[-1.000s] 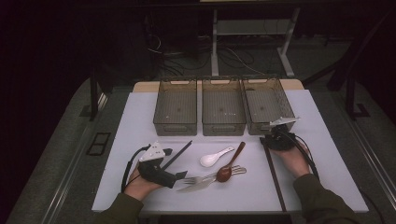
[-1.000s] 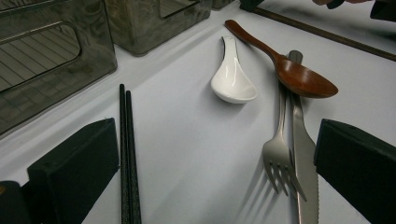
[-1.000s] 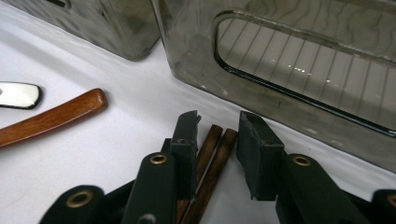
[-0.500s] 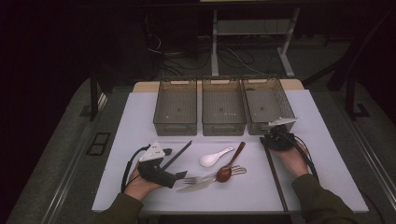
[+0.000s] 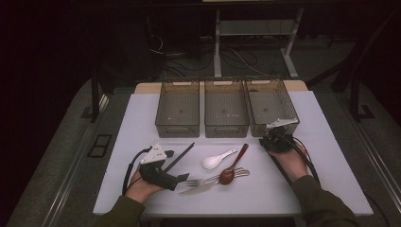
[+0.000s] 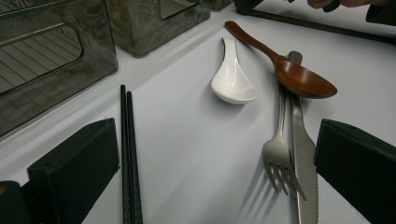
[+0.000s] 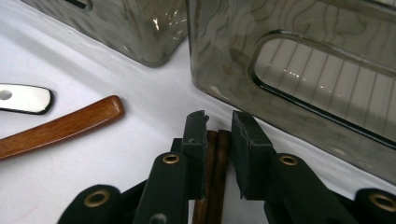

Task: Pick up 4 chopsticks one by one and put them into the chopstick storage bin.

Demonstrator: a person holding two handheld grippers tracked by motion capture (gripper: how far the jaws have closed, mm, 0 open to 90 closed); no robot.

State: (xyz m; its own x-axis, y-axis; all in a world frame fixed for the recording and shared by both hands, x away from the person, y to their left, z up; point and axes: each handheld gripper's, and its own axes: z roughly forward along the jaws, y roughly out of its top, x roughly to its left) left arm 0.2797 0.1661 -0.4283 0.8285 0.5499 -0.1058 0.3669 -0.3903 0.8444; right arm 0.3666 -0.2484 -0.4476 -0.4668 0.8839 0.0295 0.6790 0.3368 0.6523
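My left gripper [image 5: 176, 166] rests open at the front left, its jaws wide apart [image 6: 212, 140] with bare table between them. Black chopsticks [image 6: 128, 154] lie by its left jaw. A fork [image 6: 279, 144] and knife [image 6: 303, 158] lie by its right jaw. Beyond them are a white ceramic spoon [image 6: 232, 79] and a wooden spoon [image 6: 299, 77]. My right gripper [image 5: 275, 140] sits in front of the right bin [image 5: 283, 113]. Its jaws [image 7: 218, 126] are shut on a pair of brown chopsticks [image 7: 215, 158] that lie on the table.
Three empty, dark see-through bins stand in a row at the back: left [image 5: 178, 124], middle [image 5: 226, 126] and right. The table top [image 5: 137, 123] is white. The wooden spoon's handle [image 7: 60, 126] lies just left of my right gripper.
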